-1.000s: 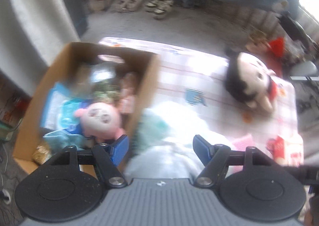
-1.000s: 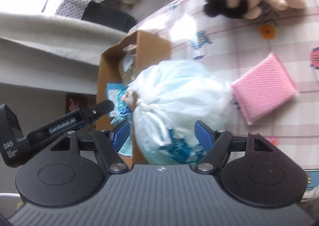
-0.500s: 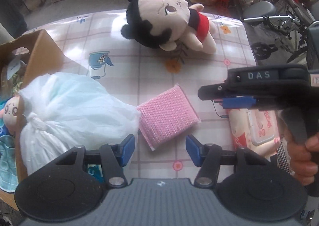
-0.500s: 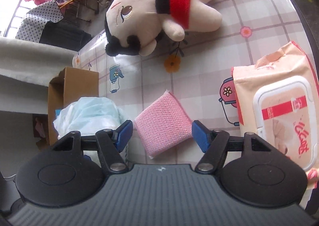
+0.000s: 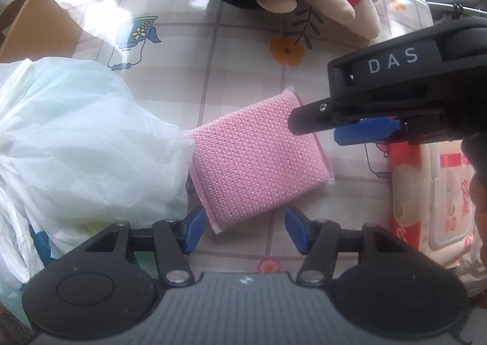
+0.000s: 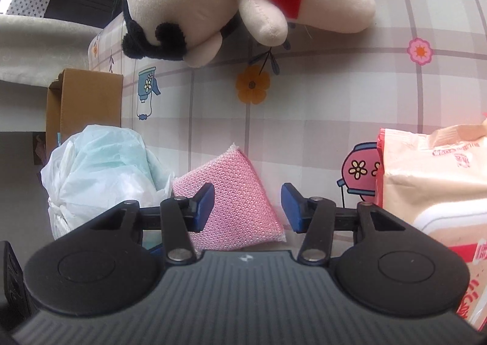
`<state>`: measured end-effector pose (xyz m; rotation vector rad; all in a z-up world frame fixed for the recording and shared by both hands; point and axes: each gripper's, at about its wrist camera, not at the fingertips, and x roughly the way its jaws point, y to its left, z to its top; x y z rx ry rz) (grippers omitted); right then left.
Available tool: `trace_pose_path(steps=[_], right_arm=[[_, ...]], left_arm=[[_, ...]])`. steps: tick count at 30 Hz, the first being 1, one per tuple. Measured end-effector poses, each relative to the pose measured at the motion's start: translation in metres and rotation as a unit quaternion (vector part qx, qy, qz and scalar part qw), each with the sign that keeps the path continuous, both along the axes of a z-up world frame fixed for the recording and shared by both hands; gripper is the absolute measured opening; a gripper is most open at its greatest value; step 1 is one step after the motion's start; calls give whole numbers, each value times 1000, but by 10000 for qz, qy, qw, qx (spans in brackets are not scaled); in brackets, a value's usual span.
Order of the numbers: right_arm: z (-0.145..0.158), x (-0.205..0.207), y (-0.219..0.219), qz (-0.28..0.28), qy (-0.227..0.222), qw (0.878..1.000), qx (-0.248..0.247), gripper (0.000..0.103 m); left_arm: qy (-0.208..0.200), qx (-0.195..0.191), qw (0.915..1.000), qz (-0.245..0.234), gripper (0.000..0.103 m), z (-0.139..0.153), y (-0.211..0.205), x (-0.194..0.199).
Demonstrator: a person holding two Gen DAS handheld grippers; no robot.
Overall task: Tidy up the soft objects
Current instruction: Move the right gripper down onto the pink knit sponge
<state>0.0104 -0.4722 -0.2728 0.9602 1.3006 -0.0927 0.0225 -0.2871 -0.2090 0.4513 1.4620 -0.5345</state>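
both hand-held grippers, left (image 5: 240, 231) and right (image 6: 247, 208), are closing unclenched around the pink sponge (image 5: 255, 159) lying between their tips; bagged bundle (image 5: 82, 144) is sitting boxed leftward, while doll (image 6: 231, 1) and wipes pack (image 6: 432, 193) are waiting.

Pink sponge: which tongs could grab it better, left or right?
Probably the right tongs: the pink sponge sits between their jaws, which have just been closing without pinching yet. The left tongs are open, with only the sponge's near corner between them.
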Motion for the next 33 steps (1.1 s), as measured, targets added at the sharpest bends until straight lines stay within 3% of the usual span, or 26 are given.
trace_pose_path(steps=[5,9,15,17,21,24,28,33], right_arm=[[-15,10,4,231,222,9994,155,48],[-23,14,8,297,271,9987,298,50],[-25,22,7,269,98,9993,239,51],[-24,25,5,189,-30,9995,264,54],[-15,19,-8,-188,-169,9995,203,55],[-7,7,-17,-364,-191,9990,144,55],[-3,-5,-25,-414,-150,9989,166,55],[-11,-13,-23,-459,21,9977,495,55]], left_arm=[[431,-109,9989,134,61,-17,-2,-1],[489,-194,9986,86,66,-18,-1,-6],[1097,-695,9915,0,64,-17,4,-12],[940,-677,9933,-24,63,-10,7,-13],[121,-516,9981,-308,64,7,6,-5],[-249,-343,9972,-617,69,10,-4,3],[-376,-106,9937,-1050,79,5,-24,1],[-563,195,9880,-1426,84,-5,-37,-1]])
